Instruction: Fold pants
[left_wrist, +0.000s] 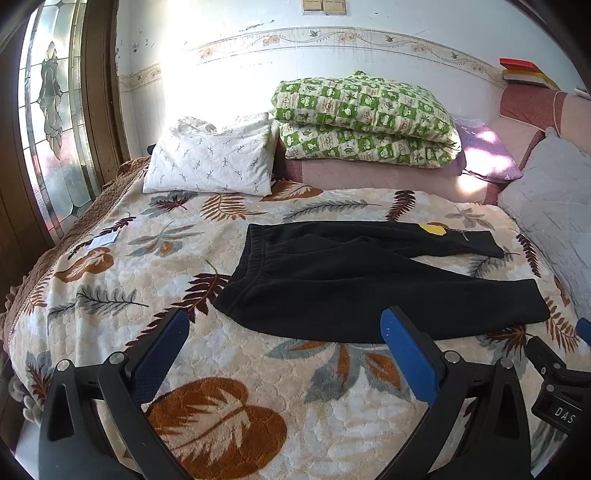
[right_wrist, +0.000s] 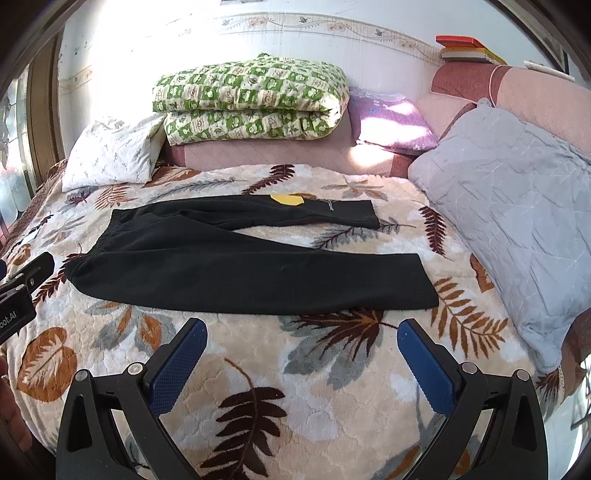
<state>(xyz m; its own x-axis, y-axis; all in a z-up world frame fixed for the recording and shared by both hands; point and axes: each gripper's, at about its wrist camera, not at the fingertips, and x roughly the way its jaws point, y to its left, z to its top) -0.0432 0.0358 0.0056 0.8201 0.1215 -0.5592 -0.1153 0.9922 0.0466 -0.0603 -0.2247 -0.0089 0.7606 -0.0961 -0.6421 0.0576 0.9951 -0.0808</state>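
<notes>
Both my grippers, left & right, hang spread wide, empty, short of the black pants. Legs lie splayed, so I'd pinch near-leg cuff + waistband, then lay it square over the far leg w/o dragging.

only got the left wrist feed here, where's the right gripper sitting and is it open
Observer: The right gripper is open and holds nothing, hovering over the blanket just short of the near leg of the black pants.
Operator: what's off to the right of the pants, my view cuts it
Observer: A grey quilted pillow lies there whole, clear of both leg cuffs.
Operator: can you see my gripper from there
Observer: Only part of the left gripper's body, at the left edge near the waistband; its fingers are out of that view.
</notes>
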